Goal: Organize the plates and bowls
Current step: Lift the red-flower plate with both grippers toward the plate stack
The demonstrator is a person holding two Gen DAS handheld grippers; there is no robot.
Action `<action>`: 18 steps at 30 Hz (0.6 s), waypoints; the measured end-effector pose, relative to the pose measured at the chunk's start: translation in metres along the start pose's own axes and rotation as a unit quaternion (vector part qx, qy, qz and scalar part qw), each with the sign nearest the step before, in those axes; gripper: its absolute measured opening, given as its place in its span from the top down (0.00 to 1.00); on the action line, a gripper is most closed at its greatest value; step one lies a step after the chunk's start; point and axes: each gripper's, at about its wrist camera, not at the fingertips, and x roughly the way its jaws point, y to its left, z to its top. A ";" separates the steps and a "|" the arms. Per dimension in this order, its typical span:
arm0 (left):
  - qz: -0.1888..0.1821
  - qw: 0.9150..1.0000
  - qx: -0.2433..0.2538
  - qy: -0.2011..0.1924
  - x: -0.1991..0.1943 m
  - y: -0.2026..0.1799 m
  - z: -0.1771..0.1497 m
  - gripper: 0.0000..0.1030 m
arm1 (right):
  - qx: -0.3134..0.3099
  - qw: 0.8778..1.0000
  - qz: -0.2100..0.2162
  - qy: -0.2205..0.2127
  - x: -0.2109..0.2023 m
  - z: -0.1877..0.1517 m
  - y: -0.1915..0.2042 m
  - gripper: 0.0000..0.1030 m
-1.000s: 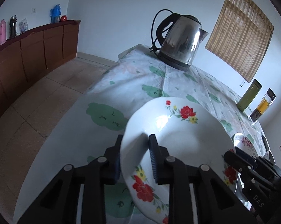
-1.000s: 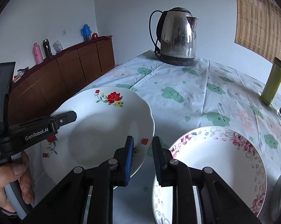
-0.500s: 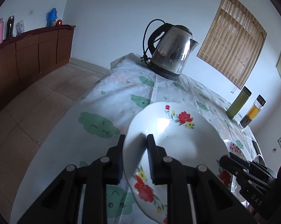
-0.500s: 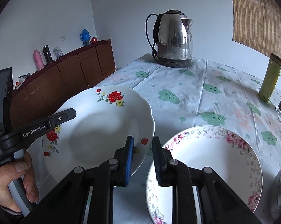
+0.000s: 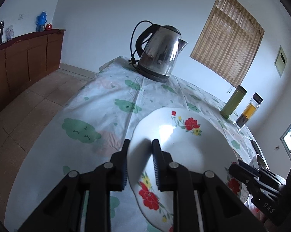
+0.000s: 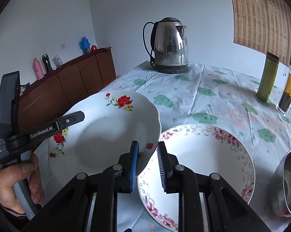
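A white plate with red flowers (image 5: 186, 154) (image 6: 106, 133) hangs tilted above the table. My left gripper (image 5: 139, 142) is shut on its left rim. My right gripper (image 6: 148, 144) is shut on its right rim, pads either side of the edge. A hand (image 6: 15, 183) grips the left tool's handle in the right wrist view. A deeper plate with pink flowers (image 6: 203, 160) lies flat on the tablecloth (image 6: 213, 100) just right of the held plate. The held rim overlaps its left edge from above.
A steel kettle (image 6: 170, 46) stands at the far end of the table. A green bottle (image 6: 267, 77) and a tea bottle (image 6: 288, 89) stand at the right. A steel bowl (image 6: 288, 183) sits near right. The table's left edge drops to tiled floor (image 5: 29, 100).
Both grippers have carried the red-flower plate slightly up and toward the pink-flower plate. Its right rim now overlaps that plate's left edge. Neither grip has changed.
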 end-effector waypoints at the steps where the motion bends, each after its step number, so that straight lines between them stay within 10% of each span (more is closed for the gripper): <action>1: -0.002 1.000 0.003 0.000 0.000 -0.002 0.000 0.82 | 0.002 1.000 0.000 -0.002 -0.002 -0.001 -0.002 0.79; 18: -0.027 0.999 0.029 -0.001 -0.001 -0.035 -0.007 0.82 | 0.011 1.000 -0.014 -0.022 -0.030 -0.012 -0.022 0.80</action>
